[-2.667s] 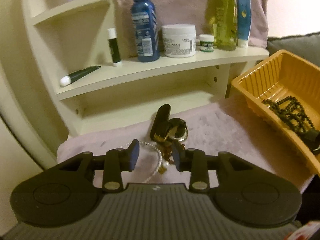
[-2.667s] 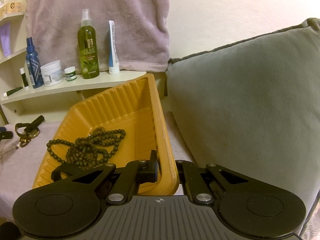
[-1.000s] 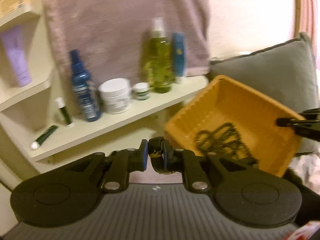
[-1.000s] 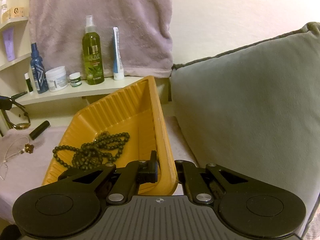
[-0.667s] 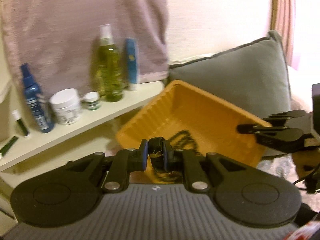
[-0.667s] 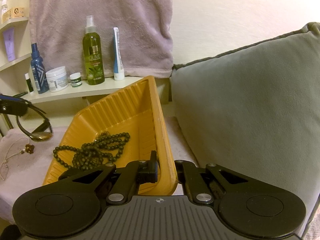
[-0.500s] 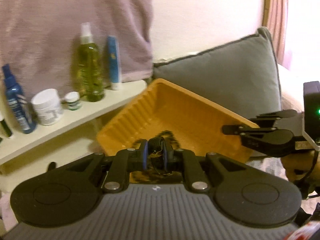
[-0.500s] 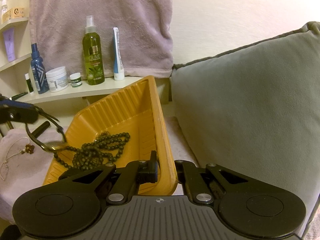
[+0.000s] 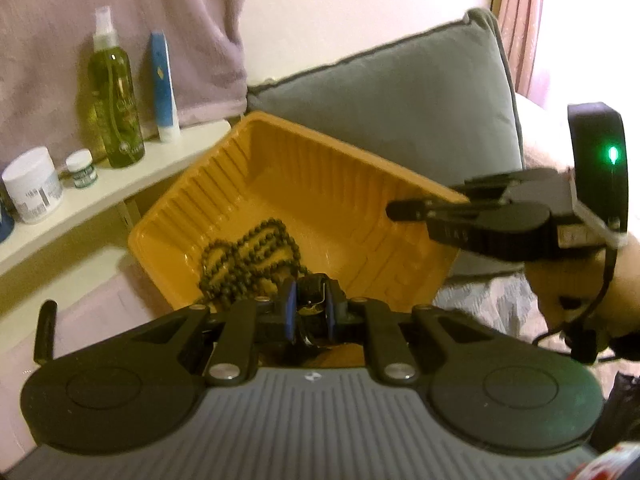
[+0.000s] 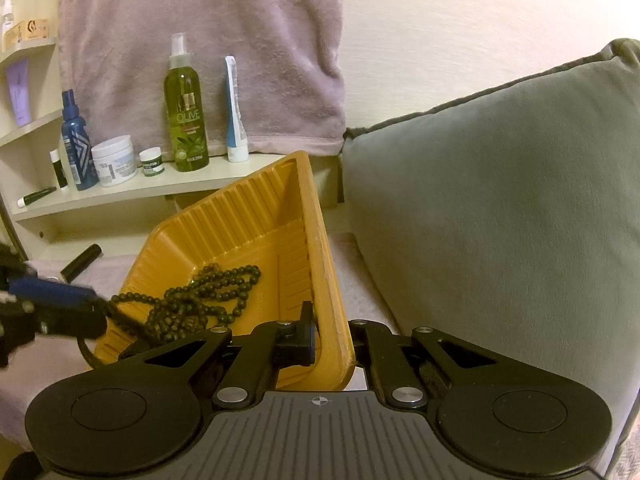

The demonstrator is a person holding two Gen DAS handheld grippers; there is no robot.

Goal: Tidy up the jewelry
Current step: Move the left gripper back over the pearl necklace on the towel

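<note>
Your left gripper (image 9: 310, 312) is clamped on a small dark wristwatch with a gold-toned case (image 9: 312, 306), pinched between the blue pads (image 9: 289, 310). Judged from the task, you carry it this way so it can be released into the ribbed orange plastic tray (image 9: 340, 168), which lies directly ahead of and below the fingertips. The dark round-bead necklace (image 9: 248, 256) is heaped on the tray floor just beyond the watch. A black cylindrical tube (image 9: 45, 330) lies on the pale cloth to the left of the tool.

Your right gripper (image 10: 332, 338) has its jaws closed on the tray's near side wall (image 10: 330, 292), one finger inside and one outside. This grip tilts and steadies the tray against the grey cushion (image 10: 500, 200), apparently presenting its opening toward the left gripper.
</note>
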